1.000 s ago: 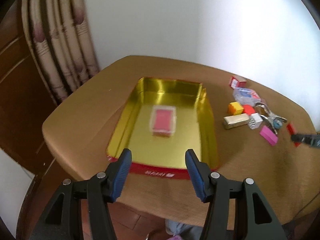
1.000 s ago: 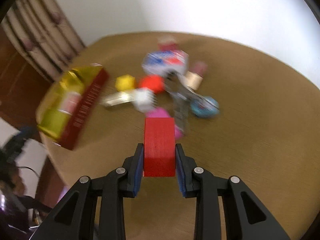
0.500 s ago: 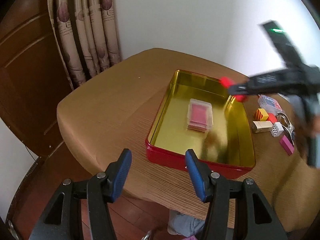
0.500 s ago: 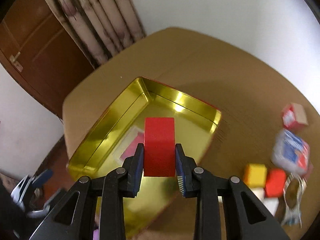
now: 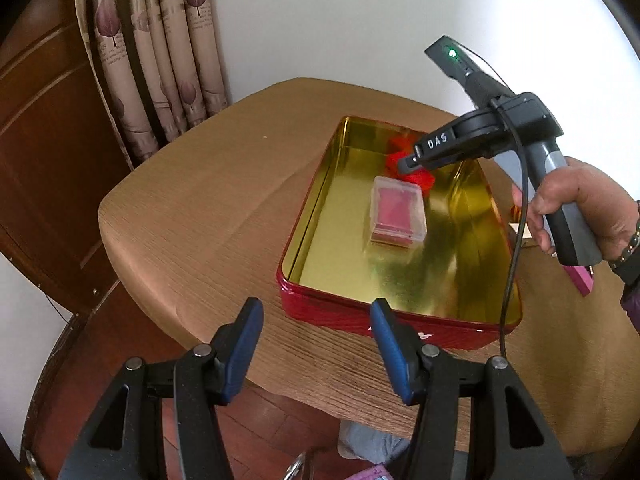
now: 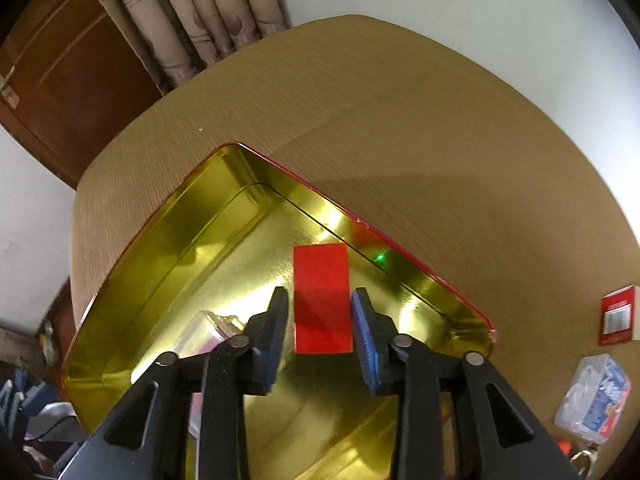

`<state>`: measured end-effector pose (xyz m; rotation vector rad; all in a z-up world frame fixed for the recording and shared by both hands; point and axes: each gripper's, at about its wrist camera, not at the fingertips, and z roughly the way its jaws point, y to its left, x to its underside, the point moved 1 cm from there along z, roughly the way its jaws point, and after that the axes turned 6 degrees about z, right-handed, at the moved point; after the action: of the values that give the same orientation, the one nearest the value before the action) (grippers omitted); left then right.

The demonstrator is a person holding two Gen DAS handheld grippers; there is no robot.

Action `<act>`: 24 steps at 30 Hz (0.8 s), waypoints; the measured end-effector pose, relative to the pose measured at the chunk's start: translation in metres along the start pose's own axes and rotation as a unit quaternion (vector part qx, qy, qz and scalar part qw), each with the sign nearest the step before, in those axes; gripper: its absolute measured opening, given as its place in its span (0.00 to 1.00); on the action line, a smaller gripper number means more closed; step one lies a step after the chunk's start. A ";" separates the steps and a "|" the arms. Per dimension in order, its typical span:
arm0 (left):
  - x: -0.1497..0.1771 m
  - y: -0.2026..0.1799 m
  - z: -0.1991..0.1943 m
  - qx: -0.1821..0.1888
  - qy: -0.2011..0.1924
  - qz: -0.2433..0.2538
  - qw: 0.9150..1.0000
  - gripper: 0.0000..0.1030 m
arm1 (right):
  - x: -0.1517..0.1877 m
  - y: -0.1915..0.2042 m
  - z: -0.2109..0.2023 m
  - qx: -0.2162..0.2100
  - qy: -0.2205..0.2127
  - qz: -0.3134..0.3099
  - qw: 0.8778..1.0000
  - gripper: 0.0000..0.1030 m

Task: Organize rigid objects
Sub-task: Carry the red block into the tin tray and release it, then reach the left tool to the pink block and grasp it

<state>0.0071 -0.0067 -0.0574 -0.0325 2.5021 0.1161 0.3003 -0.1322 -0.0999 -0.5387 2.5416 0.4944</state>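
**Red block inside the gold tin, right tool parted around it**

The red-sided tin (image 5: 400, 276) with a gold lining stands on the counter (image 5: 208, 216). Two things are inside it: a clear plastic case (image 5: 398, 216) with a pink-red card showing through its lid, lying near the middle of the floor, and a red block (image 6: 321, 298) toward the far corner, close to the tin's wall, which mirrors it.

The left wrist view shows the whole tin from its near short end, the case in full, and the person's right hand (image 5: 580, 208) gripping the right tool's handle over the tin's right side; there the block (image 5: 420, 178) is mostly hidden behind the tool's fingers. A pink block (image 5: 580, 280) lies on the counter beyond the tin's right wall. The right wrist view looks straight down into the far corner and shows the block's full top face, only a sliver of the case (image 6: 202, 328), and, out on the counter, a small red-and-white box (image 6: 618, 316) and a clear packet with blue print (image 6: 596, 398).

The right tool (image 6: 320, 320) has its fingers parted slightly wider than the block, a thin gap showing on each side, so it has no grip. The left tool (image 5: 316, 340) is spread wide and holds nothing, hovering at the counter's near edge in front of the tin.
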 end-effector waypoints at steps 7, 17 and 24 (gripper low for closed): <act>0.001 -0.002 -0.004 -0.010 -0.010 0.006 1.000 0.55 | 0.034 -0.009 -0.060 -0.032 -0.099 0.037 0.994 0.38; 0.010 -0.038 -0.033 0.012 -0.060 0.080 0.995 0.55 | 0.238 -0.111 -0.184 0.188 -0.245 0.165 0.937 0.62; 0.011 -0.114 -0.048 0.127 -0.045 0.170 0.976 0.55 | 0.343 -0.198 -0.204 0.332 -0.202 0.232 0.892 0.64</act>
<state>-0.0244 -0.1245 -0.0338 0.4966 2.3915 -0.0621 0.0368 -0.4860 -0.1632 0.3936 2.2112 -0.1259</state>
